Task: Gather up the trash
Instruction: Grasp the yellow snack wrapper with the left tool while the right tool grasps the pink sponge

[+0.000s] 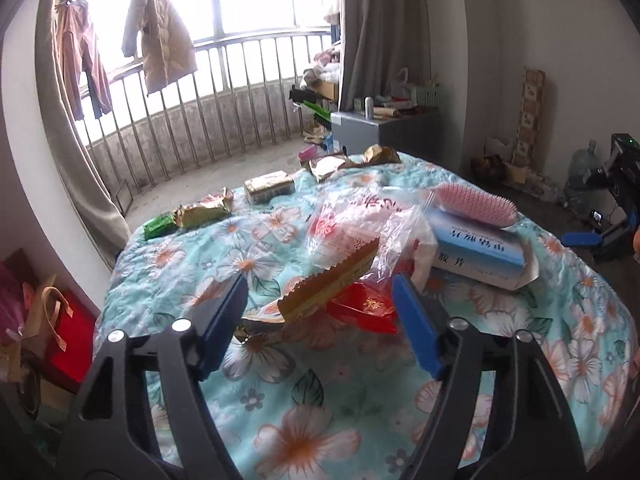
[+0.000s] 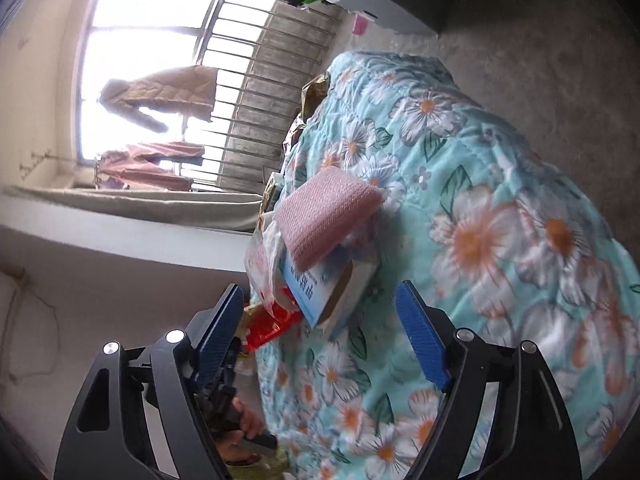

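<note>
Quilt (image 1: 320, 400): under everything
Brush (image 1: 476, 204): atop box (image 1: 476, 248)
Clear bag (image 1: 360, 220): left of box, touching
Serrated wrapper (image 1: 332, 280): before bag
Far edge: four wrappers (image 1: 204, 208) in a row

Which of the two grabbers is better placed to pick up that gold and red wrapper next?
Probably the left gripper: its open jaws already frame the gold and red wrapper on the floral quilt. The right gripper faces the blue and white box instead.
</note>
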A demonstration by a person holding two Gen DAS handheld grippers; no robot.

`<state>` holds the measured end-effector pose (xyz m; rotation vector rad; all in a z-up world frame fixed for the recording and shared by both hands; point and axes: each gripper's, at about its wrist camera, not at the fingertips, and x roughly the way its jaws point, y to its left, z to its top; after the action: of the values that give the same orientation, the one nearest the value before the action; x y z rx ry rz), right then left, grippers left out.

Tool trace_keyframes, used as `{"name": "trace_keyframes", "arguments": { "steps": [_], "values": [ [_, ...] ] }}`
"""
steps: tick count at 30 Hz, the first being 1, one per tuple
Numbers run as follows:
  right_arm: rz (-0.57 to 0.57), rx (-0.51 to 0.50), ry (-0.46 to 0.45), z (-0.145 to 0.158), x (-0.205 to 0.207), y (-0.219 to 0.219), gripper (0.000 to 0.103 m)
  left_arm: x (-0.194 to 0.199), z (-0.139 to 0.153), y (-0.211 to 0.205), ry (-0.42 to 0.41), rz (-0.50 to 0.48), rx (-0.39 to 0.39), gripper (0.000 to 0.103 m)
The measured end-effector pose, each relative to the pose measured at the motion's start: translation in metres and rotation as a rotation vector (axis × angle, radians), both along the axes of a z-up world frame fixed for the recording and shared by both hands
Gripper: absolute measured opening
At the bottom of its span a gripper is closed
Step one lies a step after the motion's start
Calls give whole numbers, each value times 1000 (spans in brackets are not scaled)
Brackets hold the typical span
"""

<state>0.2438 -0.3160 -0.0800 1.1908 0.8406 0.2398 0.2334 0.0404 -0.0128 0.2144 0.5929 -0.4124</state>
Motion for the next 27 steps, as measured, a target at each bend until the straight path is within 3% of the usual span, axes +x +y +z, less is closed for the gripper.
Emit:
{"name": "trace_keyframes", "arguments": {
  "steps": [6, 14, 22, 27],
  "values": [
    [-19, 86, 61, -26, 43, -7, 74, 18, -15, 1, 54, 12, 13, 41],
    [-25, 173, 75, -42, 74, -8, 55, 21, -19, 14, 83, 32, -17, 15],
    [-55, 265, 23, -45, 58, -11, 13, 15, -9, 30, 53, 64, -68, 7],
    [-70, 316, -23, -41, 45, -15, 6, 6, 2, 38, 29, 83, -100, 4]
  ]
}}
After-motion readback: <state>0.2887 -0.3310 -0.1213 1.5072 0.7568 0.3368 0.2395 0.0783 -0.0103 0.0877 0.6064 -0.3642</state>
